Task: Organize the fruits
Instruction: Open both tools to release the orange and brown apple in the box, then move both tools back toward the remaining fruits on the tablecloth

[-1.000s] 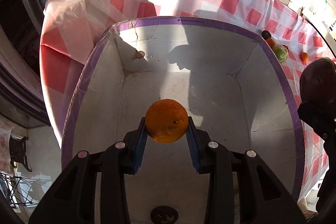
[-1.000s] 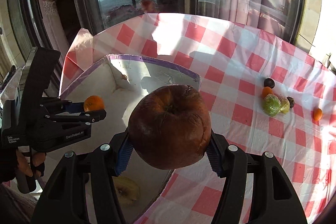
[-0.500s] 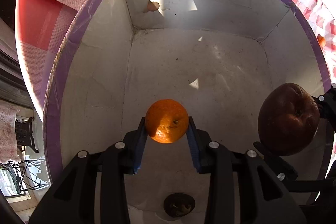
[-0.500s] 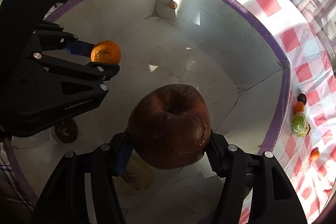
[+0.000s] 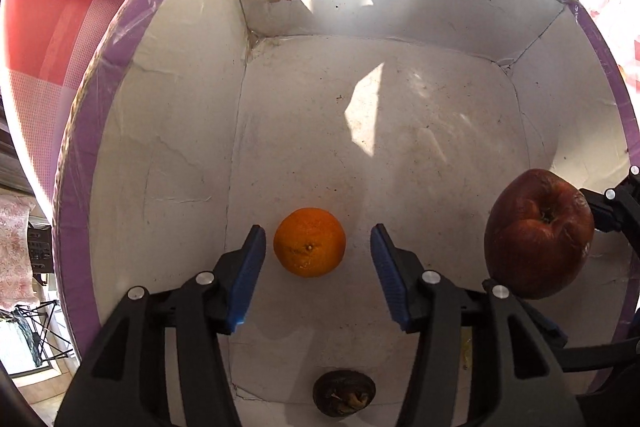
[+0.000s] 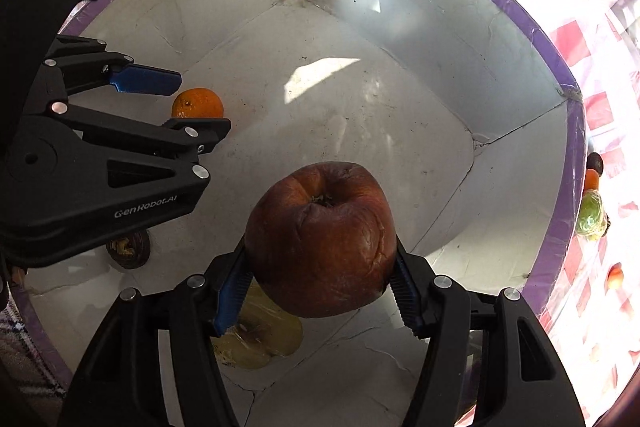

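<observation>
The left hand-held gripper [image 5: 316, 267] is hovering inside the white box [image 5: 160, 131] with its blue pads spread wide, the orange [image 5: 309, 242] sitting on the box floor between them, touching neither. To the right, the right hand-held gripper [image 6: 320, 287] is pinching a wrinkled brown apple [image 6: 320, 239] above the floor. A dark shrivelled fruit [image 5: 344, 393] is lying near the left gripper's base.
</observation>
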Demonstrator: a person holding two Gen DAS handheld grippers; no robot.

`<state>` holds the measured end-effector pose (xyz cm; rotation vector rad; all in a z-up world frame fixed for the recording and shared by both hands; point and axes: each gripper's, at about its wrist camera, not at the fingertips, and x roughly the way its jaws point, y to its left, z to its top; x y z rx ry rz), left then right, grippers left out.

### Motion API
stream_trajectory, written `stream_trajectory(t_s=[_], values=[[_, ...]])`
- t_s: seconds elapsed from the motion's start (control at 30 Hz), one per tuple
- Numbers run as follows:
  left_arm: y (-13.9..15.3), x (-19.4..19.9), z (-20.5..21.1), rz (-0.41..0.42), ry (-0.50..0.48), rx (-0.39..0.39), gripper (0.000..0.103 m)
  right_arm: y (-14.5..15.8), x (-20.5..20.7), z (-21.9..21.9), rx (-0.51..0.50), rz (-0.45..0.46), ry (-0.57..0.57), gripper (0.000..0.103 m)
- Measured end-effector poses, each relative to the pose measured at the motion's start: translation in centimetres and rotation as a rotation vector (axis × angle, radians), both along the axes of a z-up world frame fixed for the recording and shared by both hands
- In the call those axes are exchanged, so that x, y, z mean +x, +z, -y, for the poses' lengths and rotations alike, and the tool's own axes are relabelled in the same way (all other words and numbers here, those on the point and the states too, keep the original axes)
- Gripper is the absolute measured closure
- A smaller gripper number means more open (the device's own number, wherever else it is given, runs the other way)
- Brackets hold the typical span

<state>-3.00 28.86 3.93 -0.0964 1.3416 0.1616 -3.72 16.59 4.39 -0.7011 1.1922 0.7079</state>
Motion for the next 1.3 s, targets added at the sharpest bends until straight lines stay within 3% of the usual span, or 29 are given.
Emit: stream_trajectory(t_s=[0.23, 0.37, 0.5, 0.57, 0.6, 0.7, 0.9, 1.03, 1.17, 1.3], values=[[0.5, 0.3, 0.2, 0.011, -0.017, -0.002, 0.039, 0.9, 0.2, 0.1, 0.054, 0.007, -0.016, 0.042], [2.2, -0.4, 1.4, 0.1, -0.026, 0.007, 0.032, 1.4, 0.2, 0.4, 0.088, 0.011, -0.022, 0.041], [4.5, -1.0, 2.4, 0.21, -0.047, 0.045, 0.017, 2.4, -0.5, 0.6, 0.142, 0.013, -0.014, 0.033], [4.7, -0.9, 2.3, 0.214, -0.038, 0.071, 0.012, 3.2, -0.8, 0.8, 0.169, 0.022, -0.017, 0.03], [4.8, -1.0, 2.3, 0.21, -0.027, 0.092, 0.006, 3.6, -0.8, 0.9, 0.18, 0.033, -0.022, 0.024], [4.7, -1.1, 1.0, 0.214, 0.012, 0.105, 0.006, 4.7, -0.5, 1.4, 0.192, 0.076, -0.058, 0.016], [7.6, -1.4, 0.2, 0.335, 0.078, 0.142, 0.005, 7.8, 1.1, 4.5, 0.274, 0.106, -0.191, 0.015], [10.4, -1.8, 0.5, 0.357, 0.101, 0.114, 0.003, 10.3, 2.1, 8.1, 0.337, 0.105, -0.363, 0.015], [12.8, -2.6, 2.1, 0.388, 0.045, 0.085, 0.003, 12.3, 1.7, 12.9, 0.323, 0.122, -0.5, 0.015], [13.5, -2.3, 4.7, 0.432, -0.055, 0.048, 0.003, 13.2, 0.5, 17.4, 0.288, 0.194, -0.556, 0.015]])
